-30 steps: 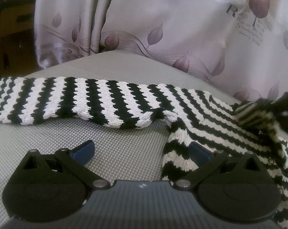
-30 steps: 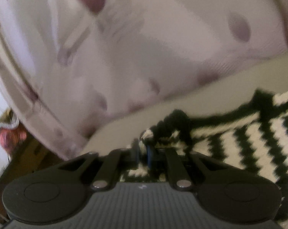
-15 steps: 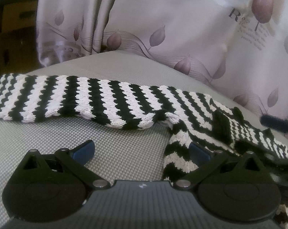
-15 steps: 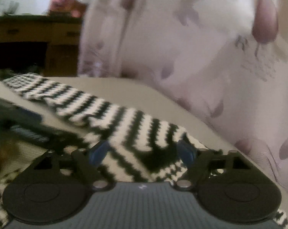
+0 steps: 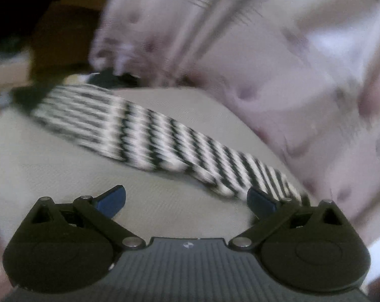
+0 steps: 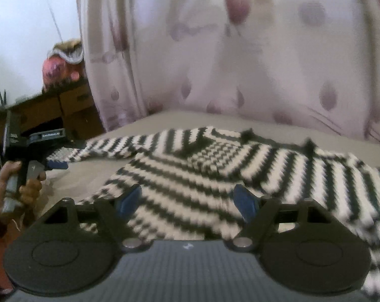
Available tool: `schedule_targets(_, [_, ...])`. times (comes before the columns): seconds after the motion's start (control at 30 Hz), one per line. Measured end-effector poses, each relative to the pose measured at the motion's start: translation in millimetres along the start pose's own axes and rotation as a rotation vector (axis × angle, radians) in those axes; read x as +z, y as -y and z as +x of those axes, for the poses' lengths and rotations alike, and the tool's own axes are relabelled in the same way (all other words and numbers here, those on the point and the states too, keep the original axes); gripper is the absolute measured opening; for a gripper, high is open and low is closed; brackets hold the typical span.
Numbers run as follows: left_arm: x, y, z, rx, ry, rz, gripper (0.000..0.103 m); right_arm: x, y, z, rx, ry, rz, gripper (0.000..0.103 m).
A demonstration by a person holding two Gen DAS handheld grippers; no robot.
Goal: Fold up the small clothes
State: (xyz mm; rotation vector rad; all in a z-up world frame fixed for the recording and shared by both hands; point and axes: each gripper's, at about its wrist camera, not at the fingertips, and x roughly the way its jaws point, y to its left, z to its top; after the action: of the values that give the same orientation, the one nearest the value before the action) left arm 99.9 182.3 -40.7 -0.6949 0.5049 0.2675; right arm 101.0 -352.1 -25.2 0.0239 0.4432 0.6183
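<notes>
The only writing that can be read is a white label on the left gripper, seen from the right wrist: it looks like "GenRobot.ai", and a smaller mark on its black upright beside it is too small to make out. A hand holds that gripper by its grey handle, far to the left of the right gripper.

The black-and-white striped knitted sweater lies flat on the grey surface, directly ahead of and partly under the right gripper's 2 blue pads. Its body spreads ahead and to the right, the neckline sits farther ahead, and 1 sleeve stretches away to the front left toward the left gripper.

From the left wrist, that sleeve is a long band whose axis runs from far left ahead down to the near right, ending just beside the right-hand pad of the left gripper. This view is blurred.

Both grippers stand wide apart at the jaws and hold nothing; grey surface shows between the left one's pads, sweater under the right one's. A leaf-printed curtain hangs beyond.
</notes>
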Motion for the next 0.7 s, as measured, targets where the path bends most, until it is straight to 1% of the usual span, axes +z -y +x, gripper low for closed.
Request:
schedule_targets(0.07, [16.5,-30.9,-9.9,0.023,0.014,-0.083,0.101,-9.9,3.1,-27.9,-0.012,0.021,0.045,0.080])
schedule_targets(0.13, [34.1,-62.2,-17.8,0.056,0.025,-0.146,0.099,-16.8,8.8,-50.4,-0.043,0.041,0.096,0.084])
schedule_targets(0.23, [61.9,-101.0,-28.2,0.145,0.088,-0.181,0.099,-23.9,16.6,-72.7,-0.086,0.057,0.152,0.085])
schedule_targets(0.3, [80.1,-122.6,-21.6,0.200,0.062,-0.197,0.097,-27.4,20.0,-78.5,-0.109,0.058,0.172,0.085])
schedule_targets(0.37, [93.3,-138.3,-8.5,0.201,0.016,-0.205,0.090,-30.1,22.9,-77.2,-0.117,0.050,0.191,0.085])
schedule_targets(0.4, [98.8,-142.9,-0.1,0.212,-0.015,-0.204,0.088,-31.0,22.7,-76.3,-0.122,0.048,0.198,0.085])
schedule_targets(0.43, [102.9,-146.8,8.8,0.212,-0.048,-0.207,0.084,-30.8,21.3,-73.9,-0.121,0.042,0.202,0.085])
schedule_targets(0.47, [106.4,-148.9,19.4,0.192,-0.087,-0.203,0.078,-31.2,18.3,-73.1,-0.116,0.040,0.201,0.085])
schedule_targets(0.5, [105.4,-152.5,22.0,0.181,-0.114,-0.197,0.070,-30.5,14.3,-71.3,-0.112,0.040,0.194,0.085])
schedule_targets(0.53, [105.5,-153.2,26.8,0.170,-0.133,-0.199,0.069,-29.5,9.9,-69.9,-0.109,0.041,0.182,0.085])
schedule_targets(0.57, [104.6,-153.5,29.4,0.153,-0.140,-0.202,0.069,-28.3,5.1,-68.1,-0.104,0.040,0.166,0.085])
schedule_targets(0.6, [103.7,-152.8,30.2,0.152,-0.145,-0.187,0.069,-27.4,0.6,-66.6,-0.099,0.038,0.149,0.085])
schedule_targets(0.63, [104.3,-151.0,30.7,0.159,-0.139,-0.171,0.065,-26.7,-3.0,-65.4,-0.097,0.035,0.135,0.085])
schedule_targets(0.67, [102.5,-153.1,28.7,0.155,-0.128,-0.171,0.055,-26.0,-5.4,-64.1,-0.096,0.032,0.125,0.085])
schedule_targets(0.7, [101.9,-153.5,26.9,0.153,-0.114,-0.182,0.047,-25.3,-7.7,-63.5,-0.097,0.029,0.115,0.085])
